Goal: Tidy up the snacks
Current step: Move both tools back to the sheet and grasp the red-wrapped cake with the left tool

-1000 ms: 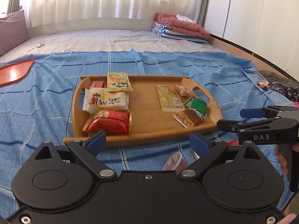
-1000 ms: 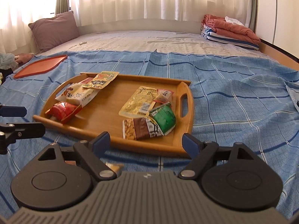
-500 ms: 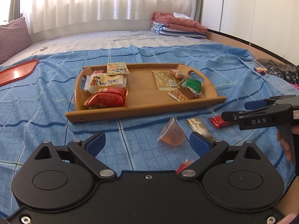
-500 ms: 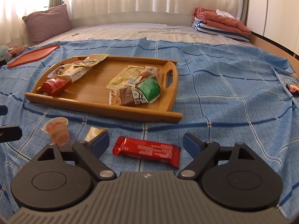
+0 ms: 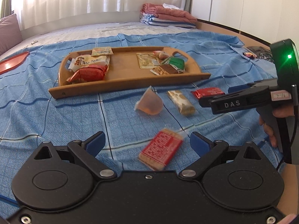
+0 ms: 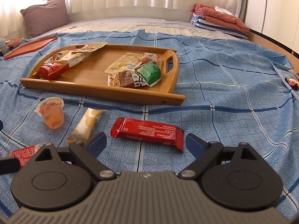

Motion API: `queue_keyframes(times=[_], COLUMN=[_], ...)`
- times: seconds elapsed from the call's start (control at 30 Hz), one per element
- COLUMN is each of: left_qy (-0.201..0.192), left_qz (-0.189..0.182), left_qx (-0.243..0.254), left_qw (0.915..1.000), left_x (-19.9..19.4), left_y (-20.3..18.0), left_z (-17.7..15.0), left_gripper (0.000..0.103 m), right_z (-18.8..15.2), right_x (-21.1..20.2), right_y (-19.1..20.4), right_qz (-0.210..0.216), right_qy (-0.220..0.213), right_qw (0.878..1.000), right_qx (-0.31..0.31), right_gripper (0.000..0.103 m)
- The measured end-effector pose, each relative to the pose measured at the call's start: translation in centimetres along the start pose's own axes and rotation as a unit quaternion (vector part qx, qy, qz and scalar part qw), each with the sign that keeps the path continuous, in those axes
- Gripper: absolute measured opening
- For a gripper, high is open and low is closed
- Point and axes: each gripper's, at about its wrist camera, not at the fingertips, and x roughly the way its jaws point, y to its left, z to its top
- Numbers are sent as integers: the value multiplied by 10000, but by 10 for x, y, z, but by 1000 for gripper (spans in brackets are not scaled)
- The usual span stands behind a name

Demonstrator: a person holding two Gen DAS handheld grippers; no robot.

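Both sets of fingers stand spread and empty: left gripper point(image 5: 147, 142), right gripper point(image 6: 144, 143).

Nearest, the red cracker pack point(image 5: 161, 150) lies on the bed's blue sheet point(image 5: 46, 123) just ahead of the left fingers, between them. The red bar point(image 6: 146, 131) lies likewise just ahead of the right fingers.

Beyond these, on the sheet: the tipped jelly cup point(image 5: 149, 103) and the beige biscuit pack point(image 5: 180, 102), side by side and apart.

Farther ahead, the wooden tray point(image 6: 89, 75) holds one cluster of packets at its left end and another at its right.

Judgement: task partly done. Four snacks remain off the tray; none is gripped.
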Motion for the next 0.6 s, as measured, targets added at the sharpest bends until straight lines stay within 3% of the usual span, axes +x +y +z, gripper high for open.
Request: queue_keyframes(times=[0.37, 0.53, 0.6], left_qy=[68, 115, 127], left_qz=[-165, -305, -353], left_qx=[82, 15, 48], left_qw=[9998, 9995, 9993], left_x=[7, 8, 9], left_y=[-9, -8, -8], left_z=[-11, -11, -11], left_gripper=[96, 87, 79], right_z=[2, 4, 5], right_x=[11, 15, 17], right_y=[5, 7, 6], right_qz=[19, -13, -21], right_qy=[53, 66, 69], right_qw=[10000, 10000, 10000], right_qx=[12, 18, 41], right_gripper=[100, 101, 101])
